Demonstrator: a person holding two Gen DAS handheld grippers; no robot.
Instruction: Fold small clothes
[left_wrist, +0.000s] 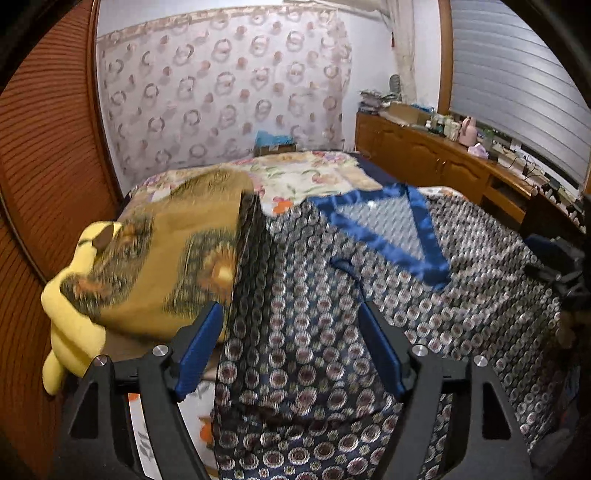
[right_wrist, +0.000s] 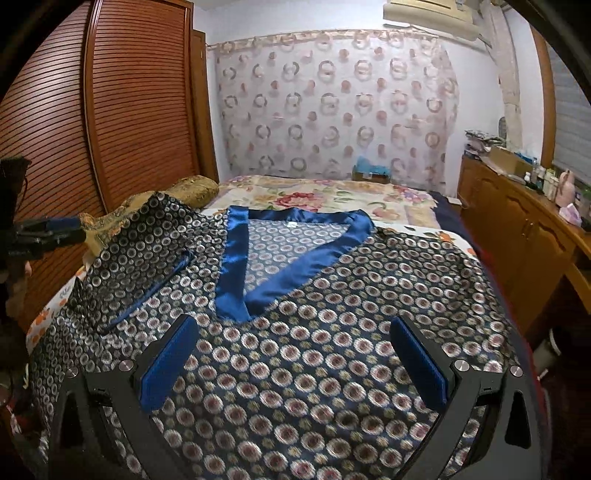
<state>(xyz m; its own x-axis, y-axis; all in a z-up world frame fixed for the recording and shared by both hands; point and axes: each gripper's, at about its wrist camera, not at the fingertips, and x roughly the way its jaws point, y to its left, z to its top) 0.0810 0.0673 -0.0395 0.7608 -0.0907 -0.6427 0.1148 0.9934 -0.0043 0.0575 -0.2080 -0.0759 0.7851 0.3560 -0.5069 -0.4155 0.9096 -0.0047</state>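
At the bottom of the left wrist view the left gripper (left_wrist: 291, 350) stands with its blue pads well apart, nothing pressed between them; the patterned top (left_wrist: 332, 332) lies under and between the fingers, its left edge raised in a dark fold (left_wrist: 251, 236) toward the frame's centre left. In the right wrist view the right gripper (right_wrist: 291, 363) is likewise spread wide above the top (right_wrist: 295, 369), gripping nothing (whether the fingertips touch the cloth I cannot tell). The top is spread flat on the bed (right_wrist: 332, 199), filling the lower half of both frames, its blue satin V-neck (right_wrist: 258, 258) at mid-frame and a sleeve with blue trim (right_wrist: 155, 280) folded in at centre left. The left gripper shows at the left edge of the right view (right_wrist: 48, 229). Left of the top in the left view sit a mustard blanket (left_wrist: 166, 258) and a yellow plush toy (left_wrist: 70, 314). Beyond lie a floral sheet (left_wrist: 314, 173), a circle-print curtain (right_wrist: 332, 107), a slatted wardrobe (right_wrist: 129, 110) upper left, and a wooden sideboard (right_wrist: 524, 229) at right.
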